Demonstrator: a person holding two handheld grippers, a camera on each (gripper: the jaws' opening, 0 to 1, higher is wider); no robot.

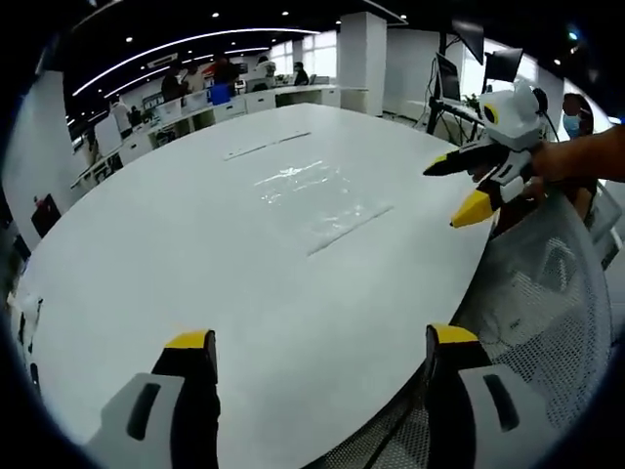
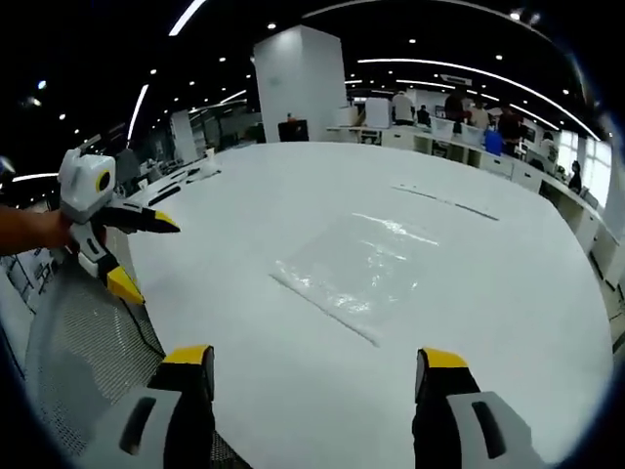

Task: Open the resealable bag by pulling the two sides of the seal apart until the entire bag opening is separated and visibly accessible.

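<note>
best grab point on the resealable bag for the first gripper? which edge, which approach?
Probably the seal strip: the straight ridged edge of the resealable bag nearest the right gripper. The bag lies flat on the white table, so come in low from that near side and pinch one lip at a corner of the strip. The left gripper is open too, clear of the bag.

Left tool (image 1: 317,352) and right tool (image 2: 311,371) both hang apart, jaws spread wide, gripping nothing.

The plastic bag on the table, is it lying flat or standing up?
Lying flat. The clear bag is spread on the white table, with neither gripper touching it.
</note>
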